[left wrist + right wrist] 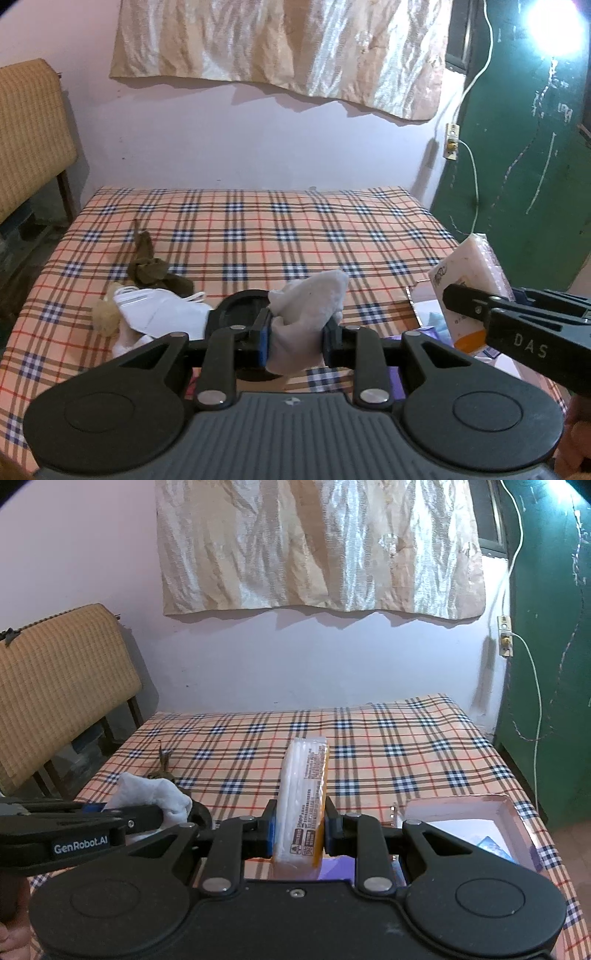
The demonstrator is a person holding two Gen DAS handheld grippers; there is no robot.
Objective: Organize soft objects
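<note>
The left gripper (295,332) is clamped on a white cloth (306,310) above the plaid bed (258,229); the right gripper (298,827) pinches a tissue pack (304,797). Only the left view shows what may be white garments (155,314); only the right shows the open box (509,812).

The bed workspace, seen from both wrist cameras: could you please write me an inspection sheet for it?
Surface: bed with a plaid sheet.
Job's things: white sock in the left gripper; tissue pack in the right gripper; white cloth, brown rag and tan puff lying on the sheet.
Clutter: open box at the bed's right edge.
Grippers: both shut on their loads.
Cables: white cord hanging from a wall socket.
Surroundings: chair, wall cloth, green door.
</note>
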